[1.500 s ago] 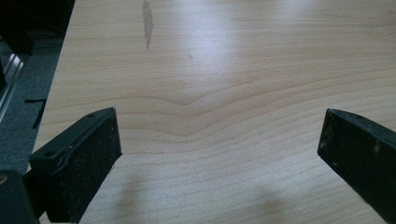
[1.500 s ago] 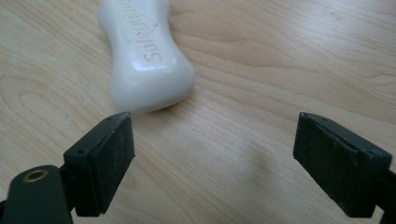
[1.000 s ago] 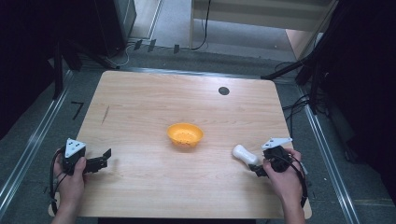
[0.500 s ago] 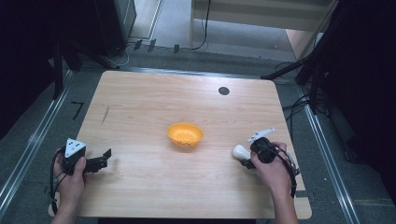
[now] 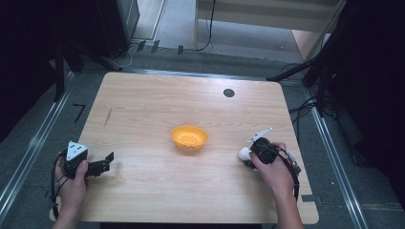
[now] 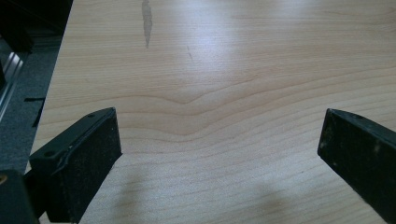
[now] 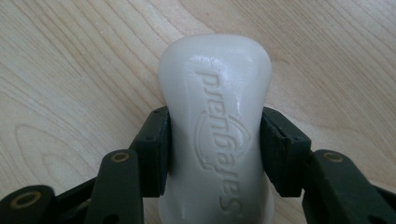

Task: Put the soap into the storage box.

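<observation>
The right gripper (image 7: 215,154) has just been closing and now pinches a white bar of soap (image 7: 215,126) on the desk (image 5: 143,119), pads against its sides. Beyond it, an orange bowl (image 5: 189,137); farther off, the left gripper (image 5: 102,164) rests with jaws spread.

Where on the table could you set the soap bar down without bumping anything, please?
Bare wood runs across the far half of the table, between the orange bowl and the far edge, bar a small black disc. The near middle, between both hands, is bare too. It is tightest around the right claw, shut on the soap bar.
</observation>
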### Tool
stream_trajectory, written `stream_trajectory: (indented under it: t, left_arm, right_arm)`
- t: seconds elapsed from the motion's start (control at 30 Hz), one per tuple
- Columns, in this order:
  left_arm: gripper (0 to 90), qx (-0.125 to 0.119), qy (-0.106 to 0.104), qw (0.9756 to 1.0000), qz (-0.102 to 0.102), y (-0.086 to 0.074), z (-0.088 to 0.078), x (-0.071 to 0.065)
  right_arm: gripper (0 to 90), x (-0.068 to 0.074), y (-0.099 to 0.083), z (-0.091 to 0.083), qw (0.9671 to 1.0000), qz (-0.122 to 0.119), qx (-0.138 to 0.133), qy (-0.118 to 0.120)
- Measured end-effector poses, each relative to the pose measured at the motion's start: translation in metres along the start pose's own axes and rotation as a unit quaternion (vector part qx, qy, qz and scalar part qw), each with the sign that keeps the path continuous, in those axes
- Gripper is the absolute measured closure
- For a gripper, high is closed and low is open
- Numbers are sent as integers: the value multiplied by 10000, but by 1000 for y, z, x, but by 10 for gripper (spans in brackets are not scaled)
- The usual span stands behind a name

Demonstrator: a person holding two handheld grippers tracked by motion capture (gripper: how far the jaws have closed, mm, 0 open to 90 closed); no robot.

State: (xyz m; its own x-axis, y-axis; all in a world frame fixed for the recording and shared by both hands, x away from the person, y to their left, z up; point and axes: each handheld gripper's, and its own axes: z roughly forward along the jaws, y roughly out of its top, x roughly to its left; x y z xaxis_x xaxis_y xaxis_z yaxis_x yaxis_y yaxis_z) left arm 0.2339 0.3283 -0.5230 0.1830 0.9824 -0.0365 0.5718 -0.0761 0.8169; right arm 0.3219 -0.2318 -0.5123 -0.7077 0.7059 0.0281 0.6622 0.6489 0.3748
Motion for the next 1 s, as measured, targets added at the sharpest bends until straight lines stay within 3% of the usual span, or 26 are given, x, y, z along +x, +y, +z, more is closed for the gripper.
stream_trajectory:
  t: [0.7,0.9,1.0]
  left_arm:
    - [0,5,-1,10000,11,0,0,0]
    - [0,10,5,10000,10,0,0,0]
    - [0,16,2,10000,11,0,0,0]
  right_arm:
    - [507,-1,-2,1,9999,22,-140,12]
    - [508,-3,-2,1,9997,-91,-203,76]
    - [508,-2,-1,0,9994,-269,-211,94]
